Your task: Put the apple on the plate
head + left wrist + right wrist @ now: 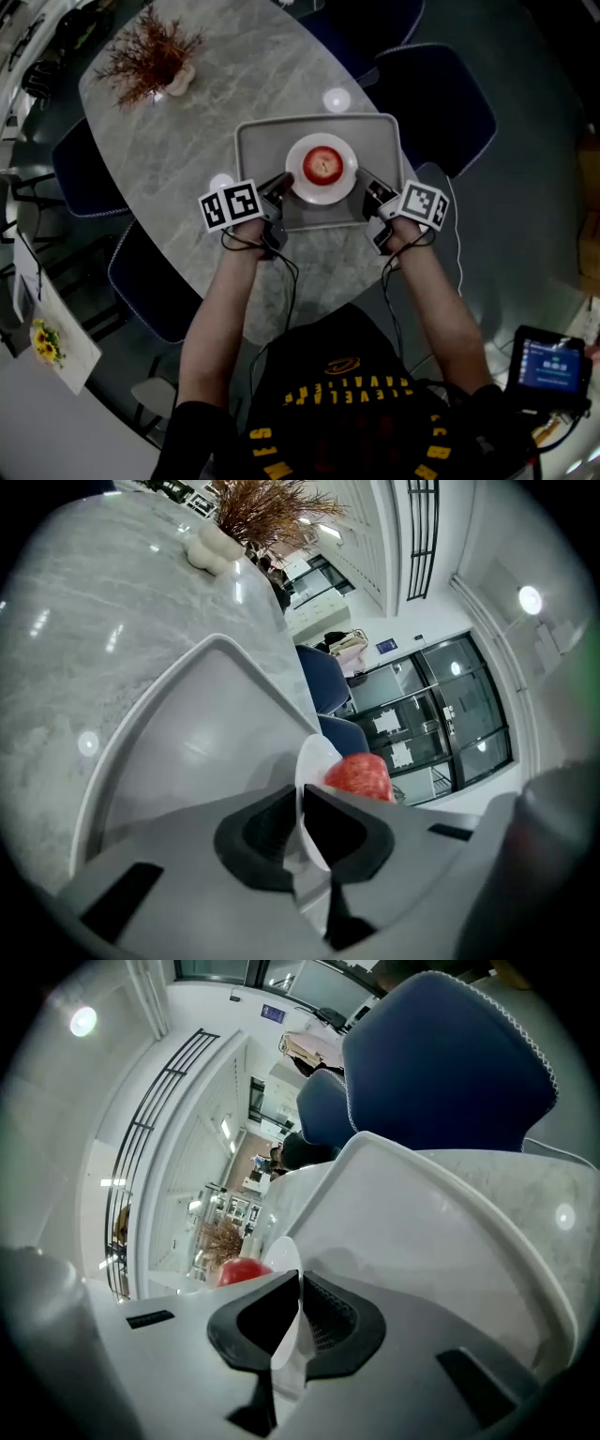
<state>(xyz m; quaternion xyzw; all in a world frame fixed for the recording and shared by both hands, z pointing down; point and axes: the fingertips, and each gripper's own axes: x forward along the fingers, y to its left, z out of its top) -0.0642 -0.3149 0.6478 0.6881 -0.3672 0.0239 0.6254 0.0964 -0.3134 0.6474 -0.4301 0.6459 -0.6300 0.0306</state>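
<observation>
Currently, left gripper (300, 803) and right gripper (300, 1288) each pinch an opposite rim of the plate (322, 197), jaws nearly together. Apple (322, 165) sits centred on plate, over the tray (258, 150); table (234, 75) extends far-left.

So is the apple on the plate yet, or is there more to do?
Done: the apple sits on the white plate. In hand: the left gripper and right gripper each pinch the plate's rim, over the grey tray. Left: probably just letting go; I can't tell if the plate rests on the tray.
</observation>
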